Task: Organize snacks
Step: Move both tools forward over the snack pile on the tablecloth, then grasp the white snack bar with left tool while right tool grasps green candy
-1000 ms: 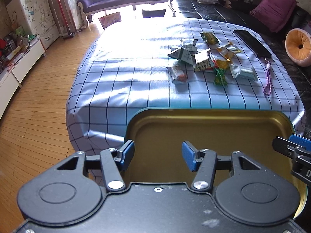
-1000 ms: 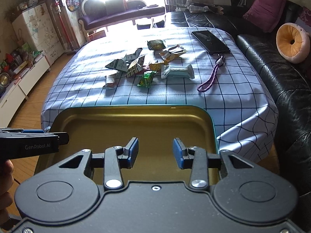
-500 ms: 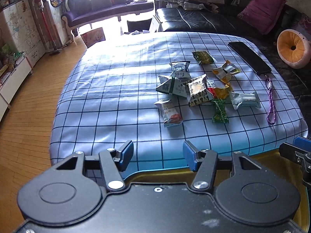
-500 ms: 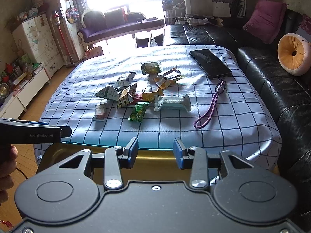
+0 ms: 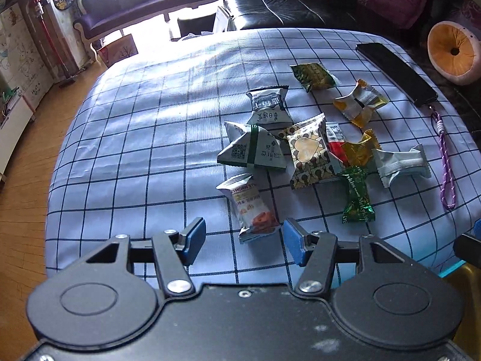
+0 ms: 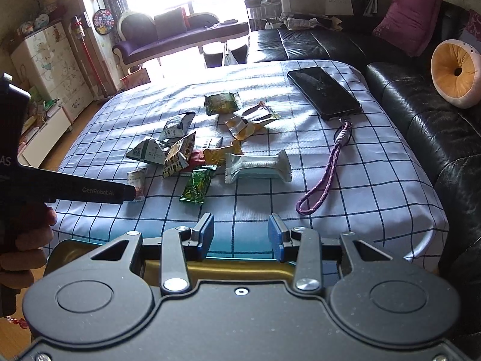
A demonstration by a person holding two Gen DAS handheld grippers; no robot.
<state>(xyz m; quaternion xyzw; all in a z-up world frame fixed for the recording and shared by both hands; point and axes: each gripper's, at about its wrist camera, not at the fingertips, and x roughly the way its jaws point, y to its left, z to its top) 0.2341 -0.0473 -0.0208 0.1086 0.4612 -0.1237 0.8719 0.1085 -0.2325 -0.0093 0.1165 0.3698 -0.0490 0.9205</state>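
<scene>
Snack packets point(image 5: 303, 138) lie scattered in a loose cluster on a table point(image 5: 150, 150) covered with a blue checked cloth. Nearest, a white packet with an orange picture point(image 5: 251, 207) sits just beyond the left tool point(image 5: 243, 237), whose blue pads are spread and empty. At the near edge, the right tool point(image 6: 240, 234) is also spread, over a gold tray's rim point(image 6: 240, 270). Far right lie a phone point(image 6: 324, 91) and purple strap point(image 6: 324, 177).

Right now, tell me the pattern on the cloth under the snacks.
Pale blue tablecloth with a dark grid check; clearest in the right wrist view.
</scene>
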